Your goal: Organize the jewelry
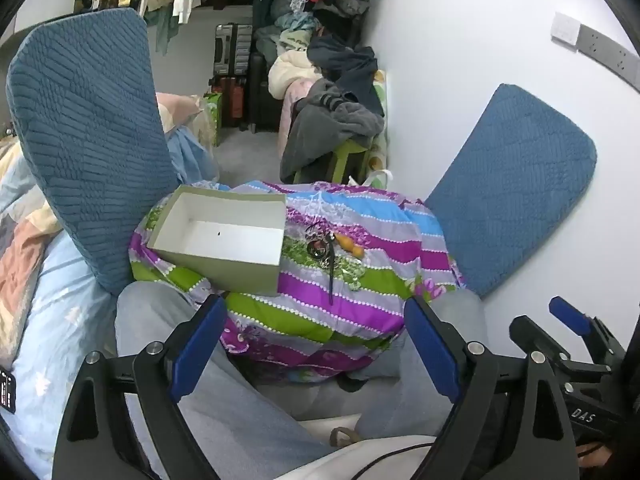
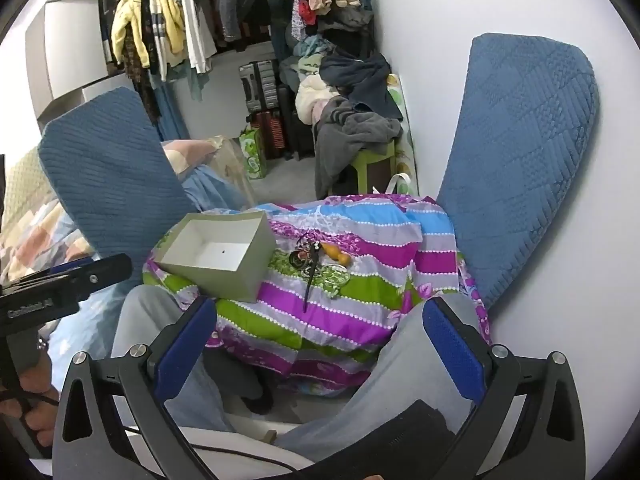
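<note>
A: Left claw [image 1: 316, 344] status?

B: Spread wide, nothing between the blue pads [image 1: 198, 350]. It hovers low over the person's grey-trousered knees [image 1: 168, 320], short of the striped cloth [image 1: 340, 304].

A: Right claw [image 2: 320, 344]?

B: Same. Pads apart, nothing held, also above the knees, near the cloth's front edge. In the left wrist view the right claw shows at the far right edge, just beside the left one.

A: Jewelry?

B: In a small cluster [image 1: 334, 250] on the cloth, right of the box [image 1: 224, 236], close but not touching it. I make out an orange gourd-shaped piece [image 1: 350, 245], a round dark pendant [image 1: 316, 249], a long thin dark pin [image 1: 331, 276] pointing toward the claws, and a green bead bracelet [image 2: 336, 274]. Finer detail is too small to read.

A: Box?

B: Grey-green outside, white inside, open top, tilted slightly on the cloth's left side. Only 1 tiny dark speck [image 1: 219, 234] on its floor.

A: Surroundings?

B: 2 blue quilted cushions [image 1: 88, 140] flank the cloth, 1 left and 1 against the white wall [image 1: 460, 60]. Clothes rack [image 2: 168, 20] and a clothes pile [image 1: 336, 92] are behind.
</note>
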Action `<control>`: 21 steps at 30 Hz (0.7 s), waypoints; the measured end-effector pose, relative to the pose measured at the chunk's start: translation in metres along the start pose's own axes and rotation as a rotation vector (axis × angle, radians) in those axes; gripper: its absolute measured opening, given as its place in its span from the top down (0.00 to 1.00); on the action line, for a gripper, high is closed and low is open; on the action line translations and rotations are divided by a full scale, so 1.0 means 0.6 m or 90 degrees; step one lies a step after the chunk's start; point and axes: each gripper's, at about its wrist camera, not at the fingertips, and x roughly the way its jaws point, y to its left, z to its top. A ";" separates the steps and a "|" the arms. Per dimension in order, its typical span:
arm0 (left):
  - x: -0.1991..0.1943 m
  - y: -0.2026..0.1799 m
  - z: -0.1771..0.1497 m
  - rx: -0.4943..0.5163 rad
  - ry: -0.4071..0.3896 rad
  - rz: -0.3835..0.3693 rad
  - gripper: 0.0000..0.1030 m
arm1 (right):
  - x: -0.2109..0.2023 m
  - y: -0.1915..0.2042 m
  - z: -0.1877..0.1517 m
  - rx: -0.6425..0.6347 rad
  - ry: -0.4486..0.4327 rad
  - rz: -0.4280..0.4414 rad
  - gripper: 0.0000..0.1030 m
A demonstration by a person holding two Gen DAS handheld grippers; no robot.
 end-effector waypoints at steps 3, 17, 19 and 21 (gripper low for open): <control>-0.001 -0.001 -0.002 0.000 -0.005 0.001 0.12 | 0.000 0.001 0.001 0.001 0.002 0.000 0.00; -0.008 -0.003 -0.007 -0.004 -0.007 0.002 0.12 | -0.011 -0.007 -0.003 0.010 -0.012 0.004 0.00; -0.008 -0.005 -0.008 -0.003 -0.005 0.002 0.12 | -0.012 -0.005 -0.004 0.009 -0.010 0.001 0.00; -0.010 -0.009 -0.009 -0.005 -0.004 0.000 0.12 | -0.012 -0.003 -0.006 0.008 -0.010 -0.004 0.02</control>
